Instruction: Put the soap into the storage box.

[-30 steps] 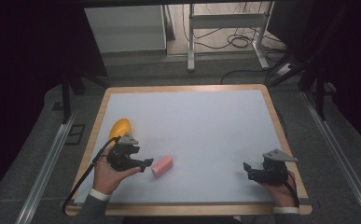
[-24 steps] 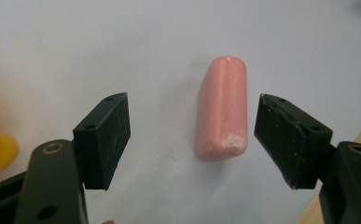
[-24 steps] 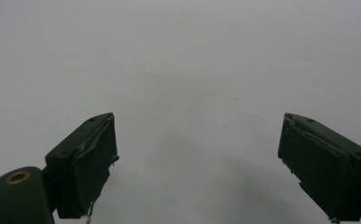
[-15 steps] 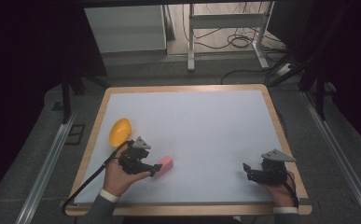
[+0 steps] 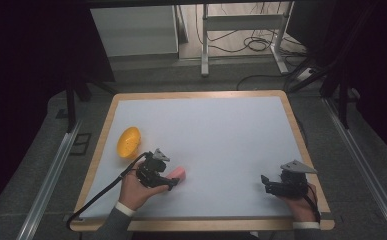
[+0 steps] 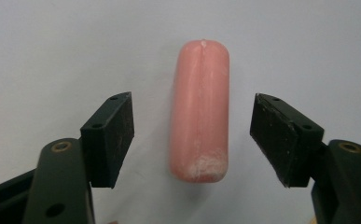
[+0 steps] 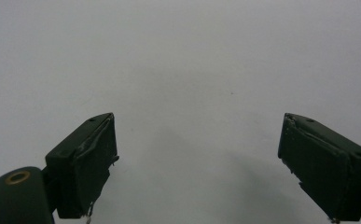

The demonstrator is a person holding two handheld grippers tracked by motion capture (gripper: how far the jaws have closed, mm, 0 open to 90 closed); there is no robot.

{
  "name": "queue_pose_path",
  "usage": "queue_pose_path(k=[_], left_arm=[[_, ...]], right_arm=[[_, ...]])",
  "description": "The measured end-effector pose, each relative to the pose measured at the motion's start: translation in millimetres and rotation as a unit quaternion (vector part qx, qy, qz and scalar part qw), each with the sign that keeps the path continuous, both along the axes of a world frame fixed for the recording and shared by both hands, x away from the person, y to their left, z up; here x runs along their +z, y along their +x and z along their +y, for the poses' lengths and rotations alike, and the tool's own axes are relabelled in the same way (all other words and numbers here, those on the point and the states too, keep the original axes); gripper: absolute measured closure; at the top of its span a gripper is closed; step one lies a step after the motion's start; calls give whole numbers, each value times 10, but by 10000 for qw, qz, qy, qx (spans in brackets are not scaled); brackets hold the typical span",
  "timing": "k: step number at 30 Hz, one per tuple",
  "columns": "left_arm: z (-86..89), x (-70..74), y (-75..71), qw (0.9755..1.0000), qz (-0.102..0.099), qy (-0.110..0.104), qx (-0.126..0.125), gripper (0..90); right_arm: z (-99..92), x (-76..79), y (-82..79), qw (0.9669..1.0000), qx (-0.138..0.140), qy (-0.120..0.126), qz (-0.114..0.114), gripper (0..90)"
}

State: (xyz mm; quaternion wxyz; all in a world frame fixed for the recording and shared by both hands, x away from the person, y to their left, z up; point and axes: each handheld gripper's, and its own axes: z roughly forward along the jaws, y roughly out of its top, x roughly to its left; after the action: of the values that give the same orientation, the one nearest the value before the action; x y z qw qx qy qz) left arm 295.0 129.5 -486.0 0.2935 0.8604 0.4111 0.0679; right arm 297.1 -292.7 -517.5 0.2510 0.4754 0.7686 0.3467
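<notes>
Since earlier, your left gripper (image 6: 192, 140) has slid from the orange bowl (image 5: 129, 142) to straddle the pink sausage (image 6: 199, 109), jaws wide, holding nothing, lined up to grasp. Right gripper (image 7: 197, 163) idles far from the sausage, open, empty.

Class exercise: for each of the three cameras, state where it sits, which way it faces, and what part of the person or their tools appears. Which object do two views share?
High view: above the person's side, facing forward and down at the table; both hands, both grippers.
Left gripper view: on the left gripper, looking along its open jaws at the pink sausage.
Right gripper view: on the right gripper, jaws open over bare tabletop.
Shared: the sausage, in the high and left gripper views.
</notes>
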Motion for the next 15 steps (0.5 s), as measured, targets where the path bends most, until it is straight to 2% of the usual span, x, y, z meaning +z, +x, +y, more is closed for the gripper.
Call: queue_pose_path(k=[15], left_arm=[[-104,-150,32,9997,240,77,-12,438]], right_arm=[[-4,-9,3,10000,-13,-40,9,112]])
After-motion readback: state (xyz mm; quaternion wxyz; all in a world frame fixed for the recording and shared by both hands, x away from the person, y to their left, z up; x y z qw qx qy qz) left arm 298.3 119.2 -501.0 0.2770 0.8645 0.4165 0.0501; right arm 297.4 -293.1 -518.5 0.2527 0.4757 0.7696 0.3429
